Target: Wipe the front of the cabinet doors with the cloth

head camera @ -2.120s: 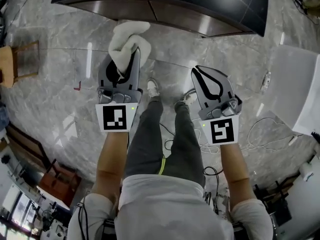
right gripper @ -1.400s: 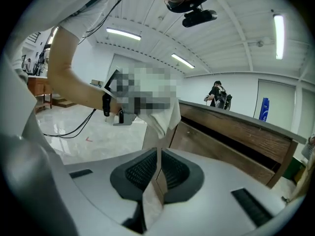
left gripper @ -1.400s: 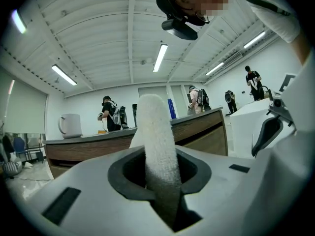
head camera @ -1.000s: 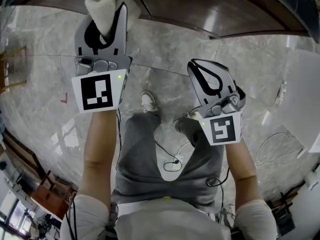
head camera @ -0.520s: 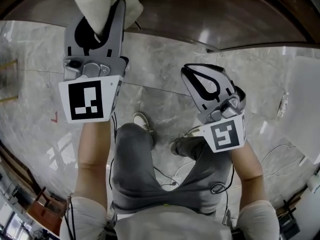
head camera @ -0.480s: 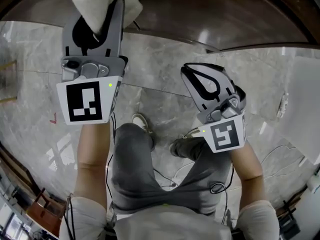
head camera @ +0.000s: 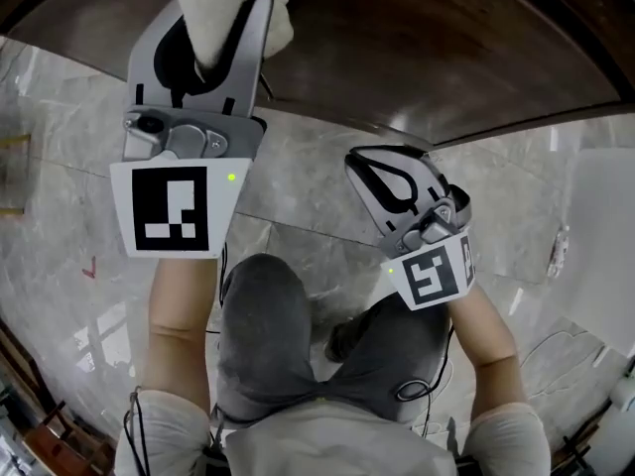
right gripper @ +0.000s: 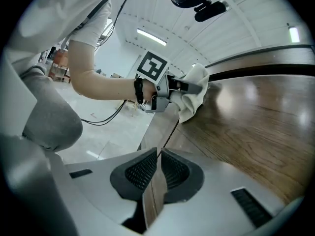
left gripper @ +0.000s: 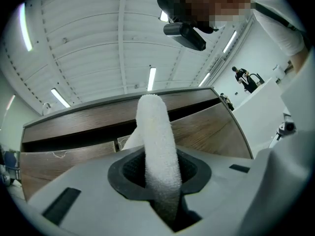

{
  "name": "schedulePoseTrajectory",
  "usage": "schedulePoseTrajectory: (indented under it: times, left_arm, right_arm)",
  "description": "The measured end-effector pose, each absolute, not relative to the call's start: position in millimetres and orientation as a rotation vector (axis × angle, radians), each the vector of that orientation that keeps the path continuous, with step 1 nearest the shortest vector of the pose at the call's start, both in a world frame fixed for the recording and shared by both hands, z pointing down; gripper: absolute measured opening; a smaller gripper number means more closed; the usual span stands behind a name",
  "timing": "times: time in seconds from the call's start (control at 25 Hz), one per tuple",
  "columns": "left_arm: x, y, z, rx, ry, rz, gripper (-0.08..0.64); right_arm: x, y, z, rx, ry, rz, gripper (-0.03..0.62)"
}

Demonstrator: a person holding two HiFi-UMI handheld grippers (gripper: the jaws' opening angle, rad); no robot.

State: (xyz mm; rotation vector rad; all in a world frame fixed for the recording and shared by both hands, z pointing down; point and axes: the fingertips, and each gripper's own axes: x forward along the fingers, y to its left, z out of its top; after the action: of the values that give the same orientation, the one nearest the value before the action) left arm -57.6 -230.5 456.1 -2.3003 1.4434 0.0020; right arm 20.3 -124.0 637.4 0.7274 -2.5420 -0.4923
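White fluffy cloth (head camera: pixel 210 8) bunched against brown cabinet door (head camera: pixel 446 48).

- A big lab-like hall: grey marble floor (head camera: pixel 60 196) runs in front of the wooden cabinet (head camera: pixel 446 58).
- Above the cabinet, a white panelled ceiling (left gripper: pixel 88 33) carries strip lights (left gripper: pixel 151 78).

cloth (head camera: pixel 220 3): 12 o'clock end of left gripper (head camera: pixel 222 30), between its jaws, against cabinet door (head camera: pixel 446 48)
right gripper (head camera: pixel 365 162): 4 o'clock of cloth, at door's lower edge

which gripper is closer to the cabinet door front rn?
Left. The left gripper holds the cloth up at the cabinet door; the right gripper hangs back over the floor, jaws shut.
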Motion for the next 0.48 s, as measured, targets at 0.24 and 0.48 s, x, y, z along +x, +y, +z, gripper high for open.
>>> schedulePoseTrajectory:
  times: [0.24,0.48]
  left_arm:
    - [-36.1,-223.1,468.1,-2.259,1.391,0.010,0.107]
    - [-20.6,-214.5,464.7,-2.281,1.349,0.004,0.107]
  right_arm:
    - [32.3,-127.9,654.6,0.742,-2.546,-0.562,0.051]
    - [35.6,-124.3,656.1,0.766,-2.548,-0.562,0.051]
